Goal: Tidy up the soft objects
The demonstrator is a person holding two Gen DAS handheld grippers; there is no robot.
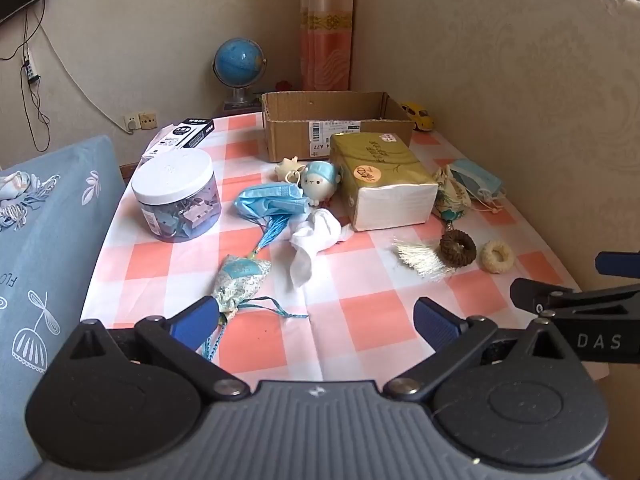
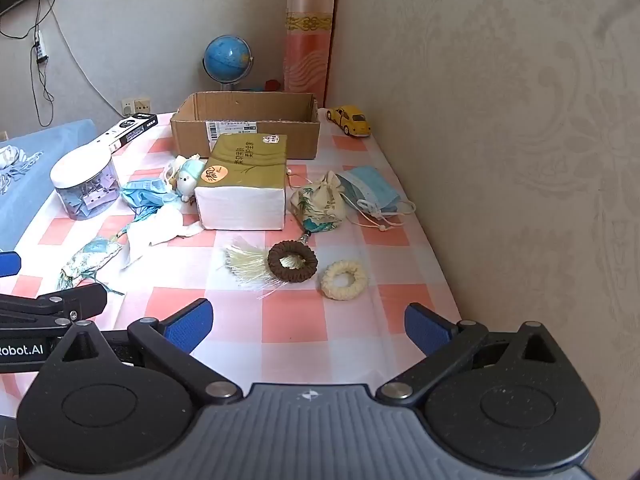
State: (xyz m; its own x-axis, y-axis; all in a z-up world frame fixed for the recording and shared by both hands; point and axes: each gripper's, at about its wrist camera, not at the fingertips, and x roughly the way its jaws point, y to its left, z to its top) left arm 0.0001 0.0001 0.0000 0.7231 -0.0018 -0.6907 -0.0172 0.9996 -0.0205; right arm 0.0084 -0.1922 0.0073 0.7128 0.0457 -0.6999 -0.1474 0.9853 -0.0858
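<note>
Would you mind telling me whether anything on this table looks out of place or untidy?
Yes: the cardboard box looks empty while soft things lie scattered before it. A white sock is crumpled, one blue face mask is bunched up, and another face mask lies by the wall.

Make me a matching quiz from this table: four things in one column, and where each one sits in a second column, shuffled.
Things:
1. toy car
2. cream scrunchie
3. clear jar
4. tissue pack

Places:
A. just in front of the cardboard box
B. far corner of the table, beside the wall
C. left part of the table, near the blue cushion
D. right of the brown scrunchie, close to the near edge

Pairs: 1-B, 2-D, 3-C, 4-A
</note>
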